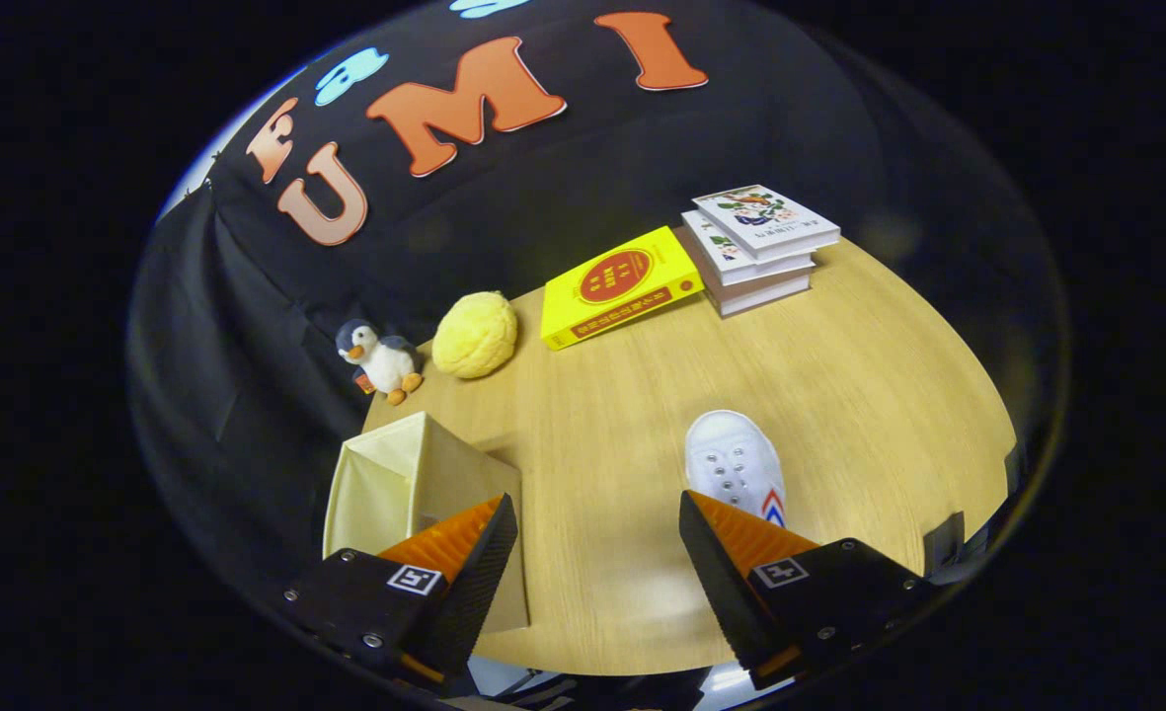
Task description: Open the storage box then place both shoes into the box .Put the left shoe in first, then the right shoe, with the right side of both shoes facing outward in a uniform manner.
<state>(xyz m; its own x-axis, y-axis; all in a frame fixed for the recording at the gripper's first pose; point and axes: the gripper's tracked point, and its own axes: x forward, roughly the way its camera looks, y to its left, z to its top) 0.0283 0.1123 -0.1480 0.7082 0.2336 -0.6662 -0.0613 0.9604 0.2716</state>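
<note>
Gripper [597, 513]: fingers spread wide on my feed, bare wood showing in the gap between them; I see nothing held and nothing pressed by either one
Left finger [464, 563]: its tip overlaps the near corner of the storage box in my view; whether it actually touches the box I cannot tell
Right finger [731, 553]: its tip covers the near end of the shoe; contact there is also unclear to me
Storage box [415, 484]: pale cream, standing at the left edge of the table just ahead of the left finger; its top looks open, I can see down into the hollow interior, which appears empty in the part I can see
Shoe [736, 464]: white, with eyelets on top and a small red and blue mark on its side, lying on the table just ahead of the right finger, toe pointing away from me; well apart from the box, with open wood between
Table [839, 395]: light wood grain
Penguin toy [380, 360]: small plush, beyond the box near the table's far left edge
Yellow plush ball [476, 334]: just beside the penguin, to its right
Yellow book [620, 284]: lying flat beyond the ball, red round mark on its cover
Book stack [755, 247]: several pale books piled just beside the yellow book, at the far side of the table
</note>
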